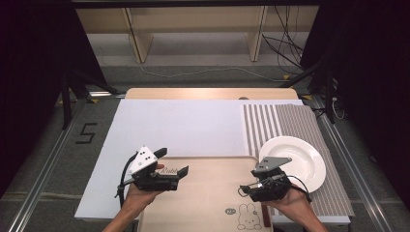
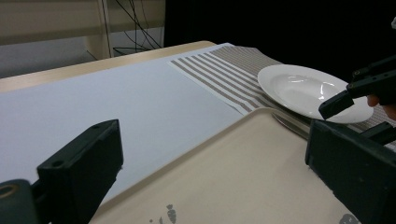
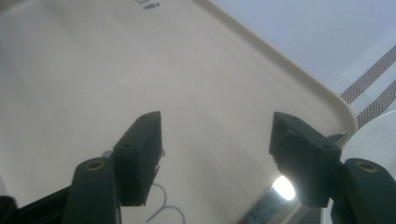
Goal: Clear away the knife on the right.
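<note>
A beige tray (image 1: 212,181) with a rabbit drawing lies at the table's near edge. To its right a white plate (image 1: 295,162) rests on a striped placemat (image 1: 285,121). My left gripper (image 1: 171,162) hovers open over the tray's left end with nothing between its jaws. In the left gripper view the gripper (image 2: 215,140) faces the tray (image 2: 243,158) and the plate (image 2: 303,88). My right gripper (image 1: 251,187) is held open over the tray's right end, close to the plate. In the right gripper view the gripper (image 3: 217,135) looks down on bare tray (image 3: 116,70).
A white cover (image 1: 179,125) spreads over the table beyond the tray. A shiny metal utensil (image 2: 289,123) lies between the tray's right rim and the plate. Beyond the table are shelving legs and loose cables on the floor (image 1: 285,53).
</note>
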`<action>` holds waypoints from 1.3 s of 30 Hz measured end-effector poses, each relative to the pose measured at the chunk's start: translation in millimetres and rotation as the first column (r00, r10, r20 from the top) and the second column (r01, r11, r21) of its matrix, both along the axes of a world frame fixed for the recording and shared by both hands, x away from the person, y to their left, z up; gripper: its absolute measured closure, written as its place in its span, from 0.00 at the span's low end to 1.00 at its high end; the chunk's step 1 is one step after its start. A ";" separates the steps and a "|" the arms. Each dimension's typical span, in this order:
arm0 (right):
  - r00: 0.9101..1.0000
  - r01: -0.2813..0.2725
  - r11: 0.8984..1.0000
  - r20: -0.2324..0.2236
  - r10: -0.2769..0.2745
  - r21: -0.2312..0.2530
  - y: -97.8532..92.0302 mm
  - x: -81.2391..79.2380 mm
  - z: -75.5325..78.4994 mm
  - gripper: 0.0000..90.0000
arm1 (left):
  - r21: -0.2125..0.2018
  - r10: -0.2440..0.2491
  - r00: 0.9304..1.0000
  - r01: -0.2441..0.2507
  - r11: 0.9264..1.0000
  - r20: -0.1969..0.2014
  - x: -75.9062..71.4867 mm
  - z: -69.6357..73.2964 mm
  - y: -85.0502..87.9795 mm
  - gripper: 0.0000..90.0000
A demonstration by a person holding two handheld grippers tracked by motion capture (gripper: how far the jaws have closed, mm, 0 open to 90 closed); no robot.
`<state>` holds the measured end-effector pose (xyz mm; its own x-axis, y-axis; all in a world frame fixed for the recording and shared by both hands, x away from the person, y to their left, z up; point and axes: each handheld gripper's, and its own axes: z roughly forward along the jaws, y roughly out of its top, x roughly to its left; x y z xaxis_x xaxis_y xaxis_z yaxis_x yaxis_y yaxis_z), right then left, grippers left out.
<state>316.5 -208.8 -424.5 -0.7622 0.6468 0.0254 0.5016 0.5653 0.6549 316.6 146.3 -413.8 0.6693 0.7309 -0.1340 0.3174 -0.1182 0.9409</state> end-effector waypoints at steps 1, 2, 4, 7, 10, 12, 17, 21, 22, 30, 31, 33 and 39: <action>1.000 0.000 1.000 0.000 0.000 0.000 0.0 0.0 0.0 0.39 | 0.000 0.000 1.000 0.000 1.000 0.000 0.0 0.0 0.0 0.04; 1.000 0.005 1.000 0.009 -0.006 0.025 -0.6 -0.4 1.1 0.37 | 0.000 0.000 1.000 0.000 1.000 0.000 0.0 -0.1 -0.1 0.04; 1.000 0.004 0.999 0.016 -0.005 0.047 -1.0 -0.7 1.9 0.36 | 0.000 0.000 1.000 0.000 1.000 0.000 0.1 -0.1 -0.1 0.04; 1.000 0.006 0.998 0.024 -0.007 0.069 -0.1 -1.9 2.9 0.34 | 0.001 0.000 1.000 0.000 1.000 0.000 0.1 -0.1 -0.1 0.04; 0.999 0.000 0.996 0.046 -0.005 0.092 0.1 -3.3 4.6 0.33 | 0.001 0.000 1.000 0.000 1.000 0.000 0.1 -0.1 0.0 0.04; 0.998 0.001 0.994 0.058 -0.007 0.109 -0.5 -3.9 5.9 0.31 | 0.000 -0.001 1.000 0.001 1.000 -0.001 0.0 -0.1 -0.1 0.04; 0.997 0.011 0.989 0.077 -0.022 0.145 -3.1 -4.3 8.7 0.30 | 0.000 -0.002 1.000 0.002 1.000 -0.001 0.1 -0.2 -0.2 0.04; 0.995 0.024 0.981 0.086 -0.041 0.190 -7.4 -4.4 11.7 0.28 | 0.000 -0.003 1.000 0.003 1.000 -0.002 0.1 -0.2 -0.1 0.04; 0.995 0.027 0.980 0.092 -0.046 0.199 -8.7 -4.4 12.6 0.27 | 0.000 -0.004 1.000 0.004 1.000 -0.003 0.2 -0.3 -0.2 0.04; 0.988 0.052 0.956 0.128 -0.092 0.288 -21.5 -6.1 20.3 0.27 | 0.006 -0.015 1.000 0.015 1.000 -0.009 0.4 -0.7 -0.6 0.04; 0.988 0.052 0.956 0.128 -0.092 0.288 -21.5 -6.1 20.3 0.27 | 0.006 -0.015 1.000 0.015 1.000 -0.009 0.4 -0.7 -0.6 0.04; 0.986 0.058 0.950 0.129 -0.102 0.306 -25.9 -7.5 22.7 0.26 | 0.007 -0.016 1.000 0.016 1.000 -0.009 0.2 -0.6 -0.6 0.04; 0.982 0.069 0.938 0.141 -0.124 0.339 -33.7 -10.3 25.0 0.24 | 0.007 -0.021 1.000 0.021 1.000 -0.017 0.2 -1.1 -1.1 0.04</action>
<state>306.2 -242.5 -399.6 -0.7082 0.6928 0.1355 0.4175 0.2563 0.8718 316.7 145.2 -414.9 0.6819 0.7180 -0.1398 0.3303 -0.1317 0.9346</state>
